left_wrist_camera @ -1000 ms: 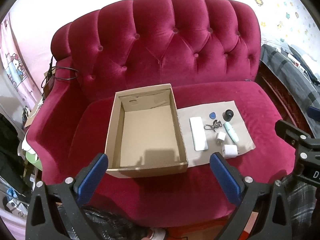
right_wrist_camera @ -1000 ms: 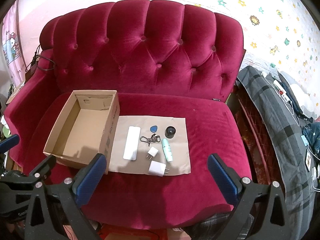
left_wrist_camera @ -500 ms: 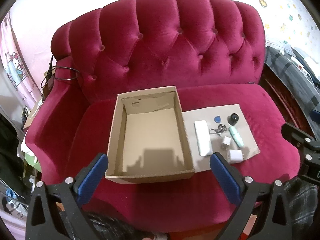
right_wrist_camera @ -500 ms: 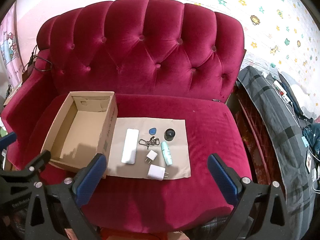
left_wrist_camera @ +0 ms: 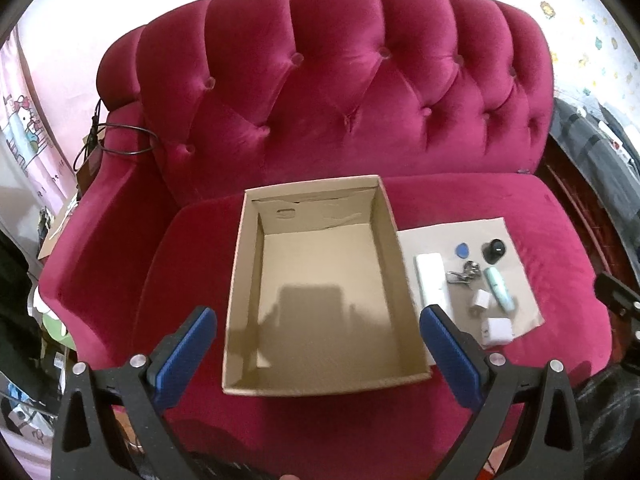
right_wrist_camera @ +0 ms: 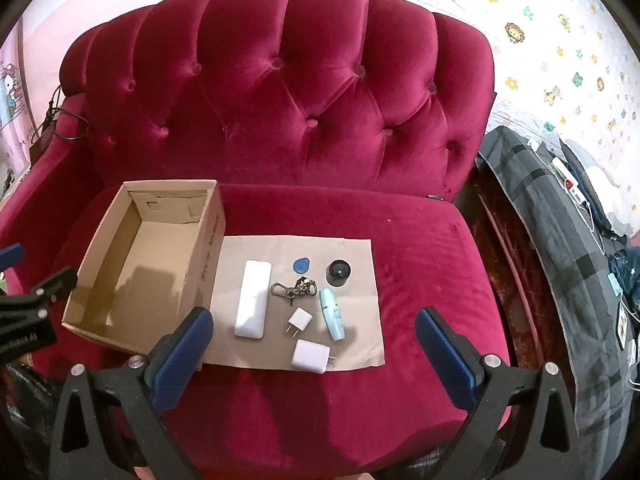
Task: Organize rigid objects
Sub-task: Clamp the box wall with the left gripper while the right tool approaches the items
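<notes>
Your two grippers above the sofa (right_wrist_camera: pixel 280 80).
Left gripper (left_wrist_camera: pixel 318 322) and right gripper (right_wrist_camera: pixel 314 324): fingers apart, empty; cardboard box (left_wrist_camera: pixel 320 292) beside small objects.

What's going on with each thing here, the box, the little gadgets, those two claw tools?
cardboard box: open, nothing inside.
left gripper: open, holding nothing.
right gripper: open, holding nothing.
white case: lying flat on the paper sheet.
teal tube: lying on its side.
keys: loose on the sheet.

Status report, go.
Left gripper and right gripper open, empty. Cardboard box empty. Seven items on paper sheet beside it. Nothing blocking.
</notes>
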A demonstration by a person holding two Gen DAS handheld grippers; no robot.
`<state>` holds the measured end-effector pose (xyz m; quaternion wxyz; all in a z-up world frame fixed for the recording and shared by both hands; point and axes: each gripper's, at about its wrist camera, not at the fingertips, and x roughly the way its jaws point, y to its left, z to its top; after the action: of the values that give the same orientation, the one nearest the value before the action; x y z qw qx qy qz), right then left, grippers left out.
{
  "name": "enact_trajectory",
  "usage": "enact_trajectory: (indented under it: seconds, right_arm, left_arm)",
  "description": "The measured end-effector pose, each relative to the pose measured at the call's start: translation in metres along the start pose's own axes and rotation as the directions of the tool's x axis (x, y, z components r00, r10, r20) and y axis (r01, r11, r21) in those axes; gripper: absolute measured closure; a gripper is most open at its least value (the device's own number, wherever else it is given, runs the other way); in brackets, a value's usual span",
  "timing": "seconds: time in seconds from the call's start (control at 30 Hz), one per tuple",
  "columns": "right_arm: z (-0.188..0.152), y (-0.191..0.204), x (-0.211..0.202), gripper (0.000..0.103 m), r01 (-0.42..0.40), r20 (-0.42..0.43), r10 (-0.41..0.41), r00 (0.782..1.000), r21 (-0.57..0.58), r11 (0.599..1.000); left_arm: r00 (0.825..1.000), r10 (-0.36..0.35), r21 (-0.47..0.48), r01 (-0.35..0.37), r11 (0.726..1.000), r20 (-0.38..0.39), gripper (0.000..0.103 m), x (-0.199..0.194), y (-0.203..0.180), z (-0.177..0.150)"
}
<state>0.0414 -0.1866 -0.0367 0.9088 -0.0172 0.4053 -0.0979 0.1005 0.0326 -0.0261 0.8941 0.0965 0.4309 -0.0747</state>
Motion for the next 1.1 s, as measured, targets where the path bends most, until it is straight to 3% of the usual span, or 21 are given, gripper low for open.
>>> enact_trajectory:
  seconds: [0.3, 0.63, 0.97, 1.07, 1.1]
  right_arm:
    - [0.007, 0.008, 0.039, 0.000, -0.006, -0.019, 0.005, 1.000, -0.026, 1.000]
    - [0.002, 0.009, 0.090, 0.000, 0.000, -0.098, -0.003, 0.995, -0.033, 0.999]
    - [-0.006, 0.011, 0.125, 0.000, 0.010, -0.161, -0.015, 0.987, -0.031, 0.999]
    - [-0.008, 0.012, 0.132, 0.000, 0.014, -0.177, -0.019, 0.984, -0.031, 0.999]
    - [-0.008, 0.012, 0.133, 0.000, 0.016, -0.180, -0.021, 0.983, -0.031, 0.999]
  left_arm:
    - [0.999, 0.028, -0.006, -0.028, 1.000, -0.044, 0.000, 0.062, 0.035, 0.016]
    - [0.993, 0.032, -0.069, -0.040, 0.997, -0.116, 0.000, 0.135, 0.079, 0.019]
    - [0.982, -0.027, -0.121, 0.004, 0.993, -0.185, 0.000, 0.192, 0.107, 0.011]
    - [0.978, -0.041, -0.119, 0.017, 0.993, -0.204, 0.012, 0.201, 0.109, 0.008]
    - [0.976, -0.046, -0.118, 0.021, 0.993, -0.212, 0.020, 0.204, 0.109, 0.007]
